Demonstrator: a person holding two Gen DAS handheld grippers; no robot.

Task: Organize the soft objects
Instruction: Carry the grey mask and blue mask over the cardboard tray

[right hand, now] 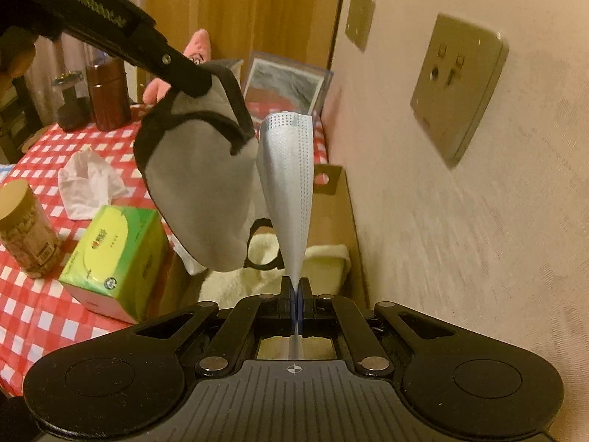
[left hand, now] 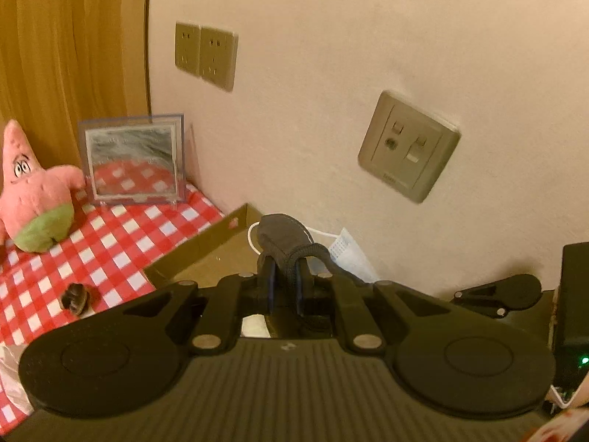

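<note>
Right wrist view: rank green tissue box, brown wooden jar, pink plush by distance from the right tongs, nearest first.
From the right tongs:
1. Green tissue box, left, on the checked cloth.
2. Brown wooden jar, far left.
3. Pink plush, farthest, against the curtain.

Cream wall (left hand: 368, 37) with 3 sockets (left hand: 408, 147), wooden panel (left hand: 73, 37) beside.

The cardboard box (right hand: 342, 199) is hemmed between wall (right hand: 460, 221) and tissue box (right hand: 117, 258).
</note>
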